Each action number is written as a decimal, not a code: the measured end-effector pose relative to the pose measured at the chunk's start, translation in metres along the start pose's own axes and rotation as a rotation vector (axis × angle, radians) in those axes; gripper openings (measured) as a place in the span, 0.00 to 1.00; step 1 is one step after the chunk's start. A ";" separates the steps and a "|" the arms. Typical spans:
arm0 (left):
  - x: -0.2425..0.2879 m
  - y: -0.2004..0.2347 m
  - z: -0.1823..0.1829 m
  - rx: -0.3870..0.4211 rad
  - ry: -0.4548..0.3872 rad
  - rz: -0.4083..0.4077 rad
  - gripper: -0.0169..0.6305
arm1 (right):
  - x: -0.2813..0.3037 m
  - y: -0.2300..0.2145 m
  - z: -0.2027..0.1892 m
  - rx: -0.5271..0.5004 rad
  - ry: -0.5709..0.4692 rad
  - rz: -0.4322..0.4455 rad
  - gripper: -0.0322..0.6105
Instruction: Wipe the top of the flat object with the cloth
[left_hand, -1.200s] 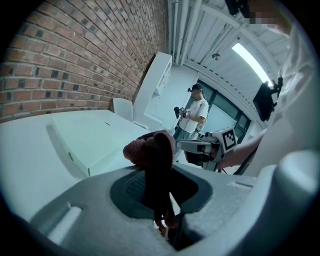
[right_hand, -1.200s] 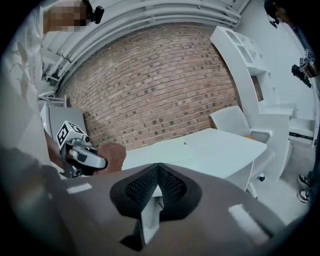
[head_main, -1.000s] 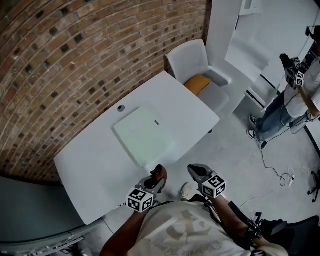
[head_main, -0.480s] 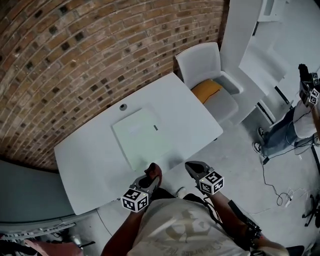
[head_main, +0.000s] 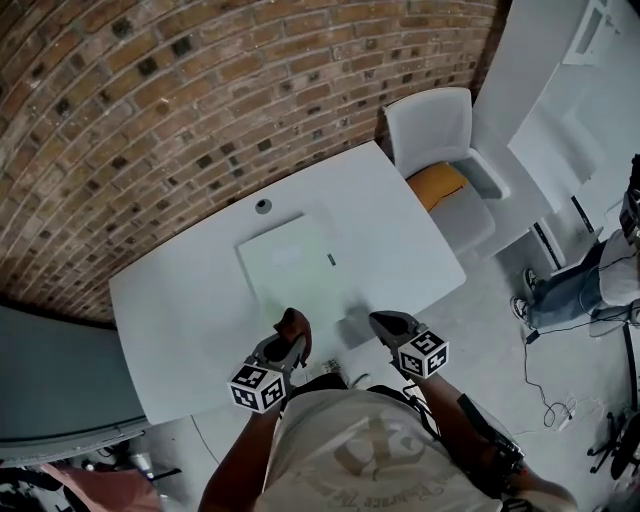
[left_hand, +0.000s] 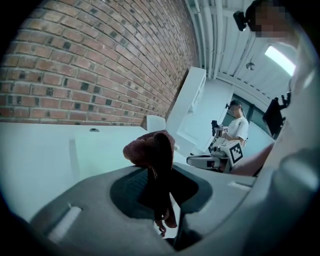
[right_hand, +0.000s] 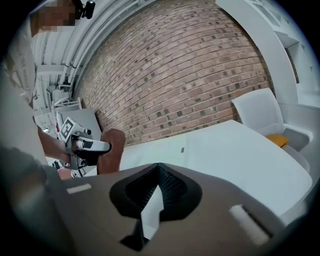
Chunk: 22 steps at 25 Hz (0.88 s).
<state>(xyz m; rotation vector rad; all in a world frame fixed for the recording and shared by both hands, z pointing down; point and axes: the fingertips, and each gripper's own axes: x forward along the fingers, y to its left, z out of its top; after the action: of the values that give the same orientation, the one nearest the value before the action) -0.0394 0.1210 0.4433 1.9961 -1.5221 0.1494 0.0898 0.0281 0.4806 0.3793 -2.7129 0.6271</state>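
A pale green flat object (head_main: 295, 260) lies on the white table (head_main: 190, 310) near the brick wall. My left gripper (head_main: 285, 343) is shut on a brown cloth (head_main: 294, 324), which hangs over the table's near edge just short of the flat object. In the left gripper view the cloth (left_hand: 152, 150) bunches up between the jaws. My right gripper (head_main: 392, 327) is shut and holds nothing, hovering at the near edge to the right of the flat object. From the right gripper view, the cloth (right_hand: 112, 150) and the flat object (right_hand: 165, 150) show at the left.
A white chair with an orange cushion (head_main: 440, 180) stands at the table's right end. A small round port (head_main: 263, 206) sits in the table behind the flat object. A person (head_main: 590, 280) stands at the far right on the floor, with cables nearby. The brick wall runs behind the table.
Both grippers have come forward over the table's near edge, closer to the flat object. The left gripper still carries the cloth. The head view has shifted left.
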 end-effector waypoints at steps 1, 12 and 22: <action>0.002 0.009 0.007 0.001 -0.006 -0.001 0.14 | 0.008 -0.003 0.006 -0.006 0.005 -0.005 0.06; 0.021 0.089 0.070 -0.002 -0.040 -0.016 0.14 | 0.076 -0.021 0.040 -0.072 0.098 -0.056 0.06; 0.043 0.127 0.094 -0.021 -0.036 0.003 0.14 | 0.132 -0.060 0.044 -0.025 0.228 -0.061 0.06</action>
<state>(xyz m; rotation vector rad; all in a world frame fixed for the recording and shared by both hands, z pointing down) -0.1651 0.0164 0.4377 1.9899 -1.5433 0.0984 -0.0219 -0.0683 0.5145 0.3595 -2.4810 0.5806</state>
